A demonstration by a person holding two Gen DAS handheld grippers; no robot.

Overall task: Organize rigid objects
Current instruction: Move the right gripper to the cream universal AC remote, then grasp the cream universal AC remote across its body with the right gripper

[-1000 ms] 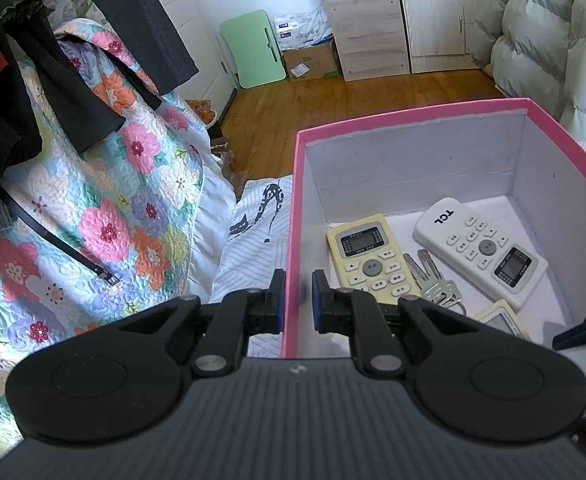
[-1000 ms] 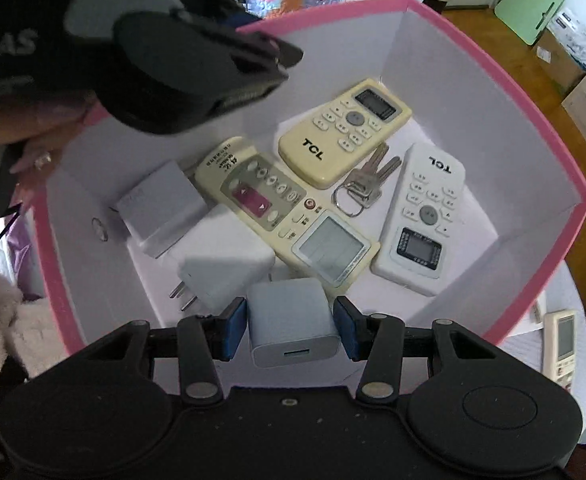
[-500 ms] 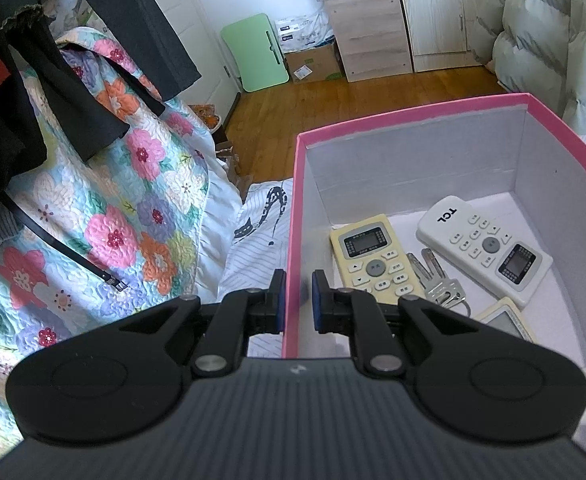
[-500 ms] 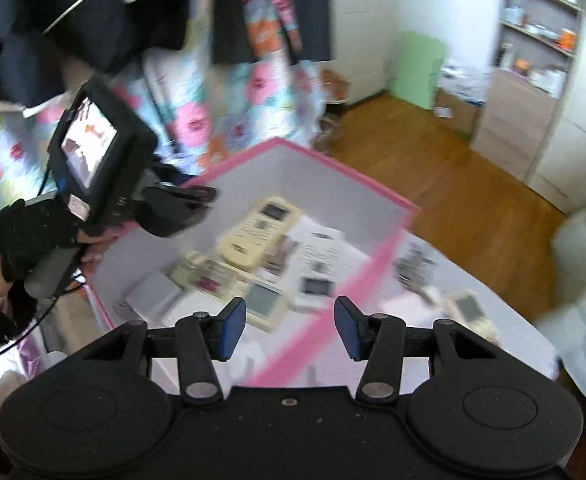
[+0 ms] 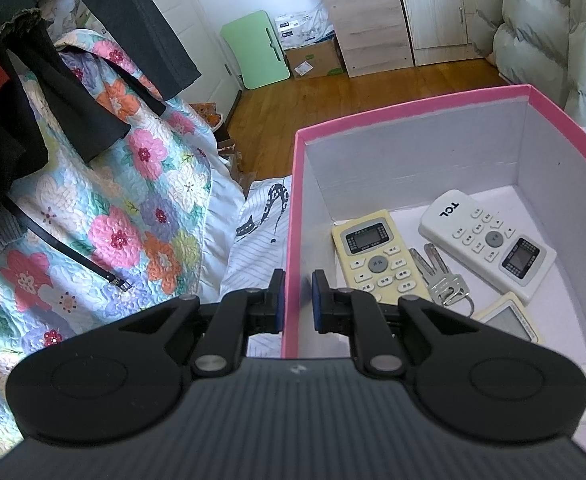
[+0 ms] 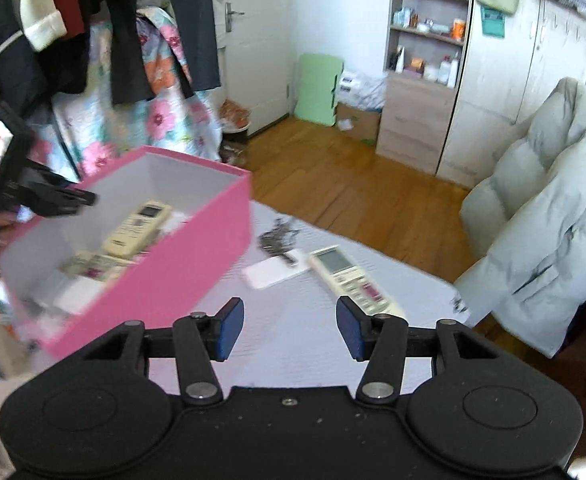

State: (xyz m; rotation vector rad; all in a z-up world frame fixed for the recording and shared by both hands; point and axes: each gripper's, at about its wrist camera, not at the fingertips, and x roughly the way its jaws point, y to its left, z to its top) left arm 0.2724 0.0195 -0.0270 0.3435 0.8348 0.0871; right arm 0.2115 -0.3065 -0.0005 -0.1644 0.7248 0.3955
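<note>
Bed (image 6: pixel 293 344): two remotes (image 6: pixel 351 278) outside pink box (image 5: pixel 293 240); left jaws clamp box, right apart.

Remotes (image 5: pixel 377 256) and keys (image 5: pixel 439 276) lie in the box (image 5: pixel 413 120).

We read "TCL" in dark letters on the white remote (image 5: pixel 487 240), printed at the end that lies nearest the far wall of the pink box (image 5: pixel 413 106). The cream remote (image 5: pixel 377 256) just beside it carries small key labels too fine for us to read. In the right wrist view, blur leaves us nothing legible.
</note>
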